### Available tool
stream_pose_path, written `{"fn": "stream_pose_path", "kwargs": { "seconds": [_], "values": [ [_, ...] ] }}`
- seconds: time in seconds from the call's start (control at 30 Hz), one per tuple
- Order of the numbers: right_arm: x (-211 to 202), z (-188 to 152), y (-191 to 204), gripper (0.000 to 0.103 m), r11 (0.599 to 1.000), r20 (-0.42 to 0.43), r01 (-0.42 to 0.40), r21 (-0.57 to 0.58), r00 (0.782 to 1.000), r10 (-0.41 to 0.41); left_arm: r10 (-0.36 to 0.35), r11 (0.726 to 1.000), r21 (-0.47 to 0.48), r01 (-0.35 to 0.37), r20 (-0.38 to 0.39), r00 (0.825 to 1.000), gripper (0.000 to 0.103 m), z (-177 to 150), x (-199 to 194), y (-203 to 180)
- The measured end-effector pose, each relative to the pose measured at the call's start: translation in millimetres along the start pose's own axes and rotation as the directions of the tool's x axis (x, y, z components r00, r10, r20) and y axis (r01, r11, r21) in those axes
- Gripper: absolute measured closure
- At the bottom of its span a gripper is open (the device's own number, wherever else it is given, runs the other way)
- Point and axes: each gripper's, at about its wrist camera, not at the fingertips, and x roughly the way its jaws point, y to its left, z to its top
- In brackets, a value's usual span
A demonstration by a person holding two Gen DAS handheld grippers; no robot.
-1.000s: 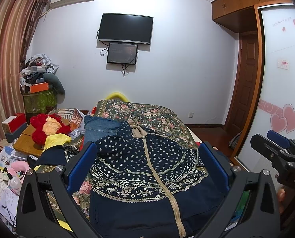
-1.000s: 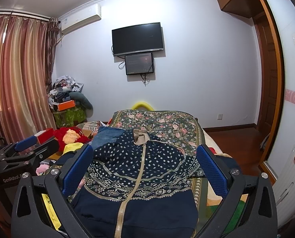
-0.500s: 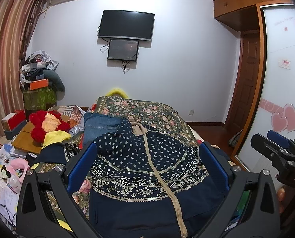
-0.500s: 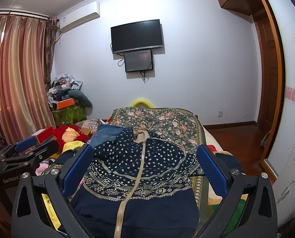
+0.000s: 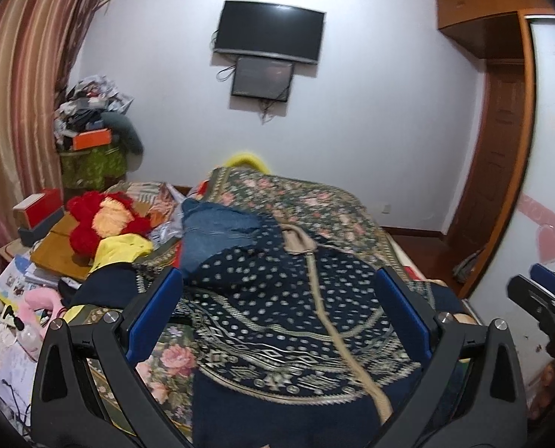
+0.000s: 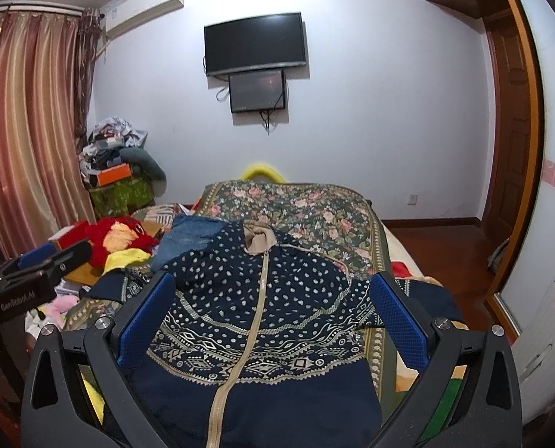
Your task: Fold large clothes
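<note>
A navy zip jacket [image 5: 277, 321] [image 6: 262, 317] with pale dots, a patterned band and a beige zipper lies spread front-up on the floral bedspread [image 5: 315, 205] [image 6: 296, 205], collar toward the far wall. My left gripper [image 5: 277, 298] hovers open above its chest, nothing between the blue pads. My right gripper [image 6: 273, 295] hovers open over the same jacket, also holding nothing. Each gripper shows at the edge of the other's view: the right gripper [image 5: 542, 298], the left gripper [image 6: 38, 265]. A folded pair of jeans [image 5: 214, 227] [image 6: 191, 235] lies by the jacket's left shoulder.
Left of the bed, a cluttered table holds a red plush toy [image 5: 102, 220] [image 6: 117, 235], a yellow cloth [image 5: 124, 250], boxes and papers. A pile of clutter [image 5: 90, 130] stands by the curtain [image 6: 27, 130]. A wall TV [image 6: 255, 43] hangs ahead; a wooden door [image 5: 498, 149] is at right.
Both grippers have dipped and eased slightly forward over the jacket, so the TV sits higher in view. The jacket has not moved and both grippers stay open.
</note>
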Motion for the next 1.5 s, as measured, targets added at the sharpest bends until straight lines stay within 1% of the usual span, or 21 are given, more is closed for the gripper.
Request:
{"fn": "stream_pose_path", "kwargs": {
  "seconds": [0.13, 0.27, 0.4, 0.5, 0.53, 0.67, 0.73, 0.8, 0.87, 0.9, 0.93, 1.0, 1.03, 1.1, 1.13, 1.2, 1.27, 1.3, 1.37, 1.4, 1.5],
  "values": [
    [27, 1, 0, 0.000, 1.000, -0.043, 0.001, -0.011, 0.999, -0.002, 0.075, 0.997, -0.032, -0.077, -0.044, 0.996, 0.000, -1, 36, 31],
    [63, -2, -1, 0.000, 1.000, -0.104, -0.001, -0.026, 0.995, -0.002, 0.161, 0.983, -0.069, -0.170, -0.114, 0.980, 0.000, -11, 76, 67],
    [100, -9, -4, 0.000, 1.000, -0.176, 0.004, -0.031, 0.984, -0.009, 0.234, 0.957, -0.122, -0.264, -0.218, 0.948, 0.000, -28, 119, 111],
    [132, -18, -9, 0.000, 1.000, -0.254, 0.007, -0.014, 0.967, -0.010, 0.272, 0.928, -0.170, -0.332, -0.302, 0.914, 0.000, -45, 147, 152],
    [140, -21, -11, 0.000, 1.000, -0.277, 0.008, -0.006, 0.961, -0.009, 0.289, 0.911, -0.191, -0.366, -0.336, 0.896, 0.000, -53, 159, 170],
    [164, -29, -19, 0.000, 1.000, -0.354, 0.013, 0.024, 0.935, -0.003, 0.287, 0.879, -0.243, -0.410, -0.416, 0.863, 0.000, -68, 182, 215],
    [177, -35, -22, 0.000, 0.999, -0.388, 0.020, 0.033, 0.921, -0.006, 0.238, 0.866, -0.302, -0.399, -0.453, 0.859, 0.000, -76, 198, 243],
    [187, -40, -25, 0.000, 0.999, -0.411, 0.026, 0.036, 0.912, -0.009, 0.207, 0.840, -0.362, -0.405, -0.475, 0.855, 0.001, -83, 208, 266],
    [197, -42, -26, 0.000, 0.999, -0.430, 0.033, 0.038, 0.903, -0.013, 0.199, 0.803, -0.414, -0.429, -0.492, 0.848, 0.010, -90, 216, 288],
    [201, -43, -28, 0.000, 0.999, -0.439, 0.035, 0.042, 0.898, -0.013, 0.196, 0.778, -0.445, -0.443, -0.498, 0.845, 0.012, -95, 220, 300],
    [205, -44, -29, 0.000, 0.998, -0.443, 0.035, 0.047, 0.896, -0.010, 0.195, 0.763, -0.462, -0.451, -0.501, 0.843, 0.012, -97, 222, 307],
    [210, -46, -31, 0.000, 0.998, -0.453, 0.036, 0.058, 0.892, -0.006, 0.182, 0.740, -0.505, -0.444, -0.486, 0.855, 0.012, -101, 226, 320],
    [213, -46, -31, 0.000, 0.997, -0.455, 0.036, 0.061, 0.890, -0.004, 0.182, 0.732, -0.515, -0.447, -0.483, 0.856, 0.012, -101, 228, 326],
    [217, -47, -31, 0.000, 0.997, -0.465, 0.034, 0.065, 0.886, 0.000, 0.169, 0.724, -0.539, -0.431, -0.467, 0.868, 0.012, -101, 234, 337],
    [220, -47, -31, 0.000, 0.997, -0.467, 0.034, 0.066, 0.884, 0.001, 0.159, 0.720, -0.547, -0.427, -0.469, 0.869, 0.012, -102, 239, 341],
    [223, -48, -30, 0.000, 0.997, -0.473, 0.034, 0.068, 0.881, 0.002, 0.128, 0.695, -0.583, -0.420, -0.475, 0.871, 0.012, -105, 247, 354],
    [225, -48, -31, 0.000, 0.997, -0.476, 0.031, 0.071, 0.879, 0.007, 0.126, 0.689, -0.598, -0.409, -0.458, 0.880, 0.012, -106, 254, 363],
    [225, -48, -31, 0.000, 0.997, -0.476, 0.030, 0.072, 0.879, 0.007, 0.131, 0.690, -0.595, -0.413, -0.458, 0.879, 0.015, -106, 259, 367],
    [223, -47, -31, 0.000, 0.997, -0.474, 0.033, 0.072, 0.880, 0.005, 0.163, 0.684, -0.578, -0.445, -0.473, 0.866, 0.025, -105, 266, 374],
    [222, -47, -31, 0.000, 0.997, -0.471, 0.034, 0.073, 0.882, 0.004, 0.187, 0.684, -0.562, -0.465, -0.481, 0.857, 0.033, -105, 269, 377],
    [218, -43, -33, 0.000, 0.996, -0.461, 0.040, 0.075, 0.888, -0.001, 0.249, 0.681, -0.511, -0.524, -0.511, 0.823, 0.051, -101, 278, 384]
  ]
}}
